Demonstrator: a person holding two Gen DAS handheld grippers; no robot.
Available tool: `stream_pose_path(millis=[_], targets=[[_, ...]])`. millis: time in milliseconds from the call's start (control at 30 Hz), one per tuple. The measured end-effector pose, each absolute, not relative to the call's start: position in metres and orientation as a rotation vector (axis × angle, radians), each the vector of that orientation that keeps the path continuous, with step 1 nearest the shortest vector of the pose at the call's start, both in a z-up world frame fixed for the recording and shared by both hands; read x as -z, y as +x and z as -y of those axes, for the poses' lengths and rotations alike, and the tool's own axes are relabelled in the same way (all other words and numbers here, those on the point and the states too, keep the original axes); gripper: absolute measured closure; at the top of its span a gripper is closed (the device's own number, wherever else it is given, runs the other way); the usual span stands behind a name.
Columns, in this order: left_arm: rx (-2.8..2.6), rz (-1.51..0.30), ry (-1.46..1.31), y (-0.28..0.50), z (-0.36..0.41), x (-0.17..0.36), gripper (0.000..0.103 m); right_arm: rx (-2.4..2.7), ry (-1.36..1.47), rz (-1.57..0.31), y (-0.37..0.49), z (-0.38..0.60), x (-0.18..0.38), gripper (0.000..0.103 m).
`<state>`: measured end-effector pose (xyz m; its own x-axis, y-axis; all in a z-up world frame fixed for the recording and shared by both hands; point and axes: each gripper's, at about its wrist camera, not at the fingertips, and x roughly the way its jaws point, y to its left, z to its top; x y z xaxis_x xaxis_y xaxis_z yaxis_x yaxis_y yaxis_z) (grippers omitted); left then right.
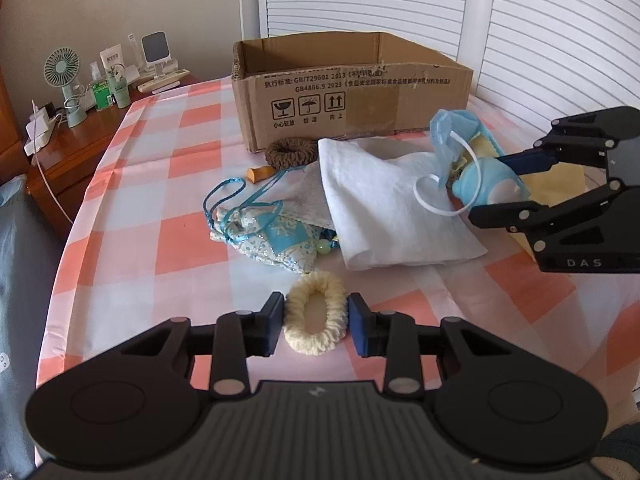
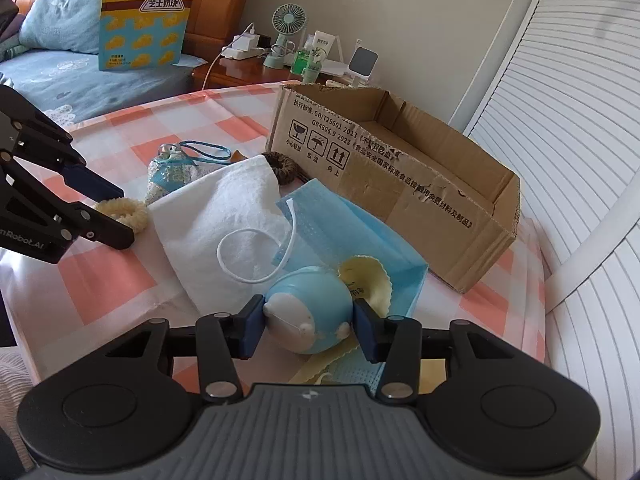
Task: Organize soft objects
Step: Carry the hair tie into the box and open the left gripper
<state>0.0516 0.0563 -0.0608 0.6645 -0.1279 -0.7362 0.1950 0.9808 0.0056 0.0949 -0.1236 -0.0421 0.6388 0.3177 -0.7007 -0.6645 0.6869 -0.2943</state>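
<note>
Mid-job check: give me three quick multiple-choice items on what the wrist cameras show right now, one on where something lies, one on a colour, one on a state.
1. Where is the brown scrunchie?
A. inside the cardboard box
B. on the cloth against the front of the cardboard box
C. on the nightstand

2. What colour is the scrunchie between the left gripper fingers?
A. cream
B. red
C. black

3. What state is the right gripper in?
A. wide open over bare cloth
B. shut on nothing
C. pads against a light blue round toy

Answers: 1 B, it lies at the box's lower front corner. 2 A, the cream scrunchie is pale yellow-white. 3 C, both blue pads touch the toy's sides.
</note>
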Motion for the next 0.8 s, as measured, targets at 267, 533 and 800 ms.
stream_pose_path(millis=[267, 533, 800], targets=[[0.242, -0.821, 0.147, 0.044, -0.059, 0.047, 0.072, -0.610, -0.520, -0.695, 0.075, 0.137, 0.023, 0.051], [0.324, -0.812, 0.170, 0.042, -0.061, 0.019, 0.073, -0.595, -0.451, -0.681, 0.060, 0.148, 0.001, 0.051], [0.370, -0.712, 0.229, 0.093, -0.051, -0.032, 0.073, -0.580, -0.372, -0.630, 0.074, 0.157, -0.035, 0.051]])
